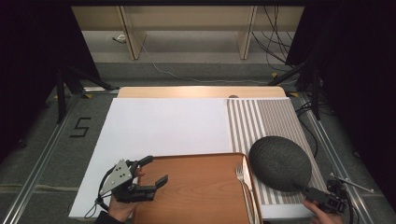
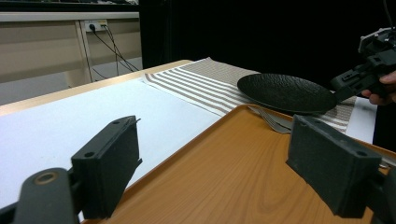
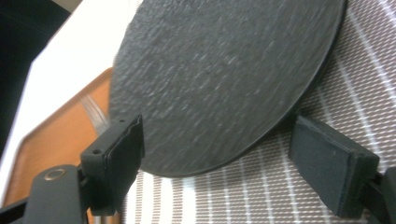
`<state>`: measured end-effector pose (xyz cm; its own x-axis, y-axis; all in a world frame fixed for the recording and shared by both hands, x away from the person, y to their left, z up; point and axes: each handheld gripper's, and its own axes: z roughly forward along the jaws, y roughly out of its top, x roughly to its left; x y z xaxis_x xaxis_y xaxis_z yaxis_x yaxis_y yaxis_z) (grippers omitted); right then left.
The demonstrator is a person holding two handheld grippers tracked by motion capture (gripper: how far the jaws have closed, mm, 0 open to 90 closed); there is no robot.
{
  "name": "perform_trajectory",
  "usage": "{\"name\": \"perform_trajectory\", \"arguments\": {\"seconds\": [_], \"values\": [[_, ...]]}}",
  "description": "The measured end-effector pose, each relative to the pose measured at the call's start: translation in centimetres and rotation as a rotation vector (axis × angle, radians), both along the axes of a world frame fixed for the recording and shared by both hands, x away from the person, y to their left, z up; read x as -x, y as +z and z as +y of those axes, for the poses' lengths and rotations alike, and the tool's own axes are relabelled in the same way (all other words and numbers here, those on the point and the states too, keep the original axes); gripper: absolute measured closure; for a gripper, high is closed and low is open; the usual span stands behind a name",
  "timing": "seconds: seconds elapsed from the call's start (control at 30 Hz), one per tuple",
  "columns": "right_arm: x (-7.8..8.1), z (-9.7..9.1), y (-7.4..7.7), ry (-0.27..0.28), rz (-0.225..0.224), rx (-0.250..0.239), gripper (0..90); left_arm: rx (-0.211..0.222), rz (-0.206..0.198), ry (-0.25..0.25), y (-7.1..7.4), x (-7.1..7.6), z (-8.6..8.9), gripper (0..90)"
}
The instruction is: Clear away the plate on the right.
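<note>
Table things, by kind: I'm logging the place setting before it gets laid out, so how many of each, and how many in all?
Dark textured round plate: 1
Silver metal fork: 1
Brown wooden tray: 1
Grey-and-white striped placemat: 1
White rectangular board: 1
Total: 5
</note>
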<state>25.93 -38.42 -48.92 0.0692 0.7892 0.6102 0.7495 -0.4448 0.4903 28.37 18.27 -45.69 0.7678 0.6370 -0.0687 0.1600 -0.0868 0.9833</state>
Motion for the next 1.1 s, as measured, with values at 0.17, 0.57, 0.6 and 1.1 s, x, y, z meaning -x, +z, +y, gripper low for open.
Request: {"name": "perform_trajectory", "arguments": {"seconds": [0.17,0.57,0.6,1.1], "values": [[-0.1,0.1,-0.2,-0.007,0.019,-0.052,20.4,-0.002,0.000,-0.003,0.0,0.0,0.0,16.7],[-0.3,0.4,-0.9,-0.039,0.039,-0.169,26.1,-0.001,0.002,-0.003,0.0,0.0,0.0,16.6],[-0.3,0.4,-0.9,-0.039,0.041,-0.186,26.4,-0.001,0.002,-0.003,0.0,0.0,-0.1,16.6],[-0.5,0.7,-1.7,-0.104,0.056,-0.312,32.1,-0.004,0.001,-0.003,-0.1,0.0,-0.1,16.6]]}}
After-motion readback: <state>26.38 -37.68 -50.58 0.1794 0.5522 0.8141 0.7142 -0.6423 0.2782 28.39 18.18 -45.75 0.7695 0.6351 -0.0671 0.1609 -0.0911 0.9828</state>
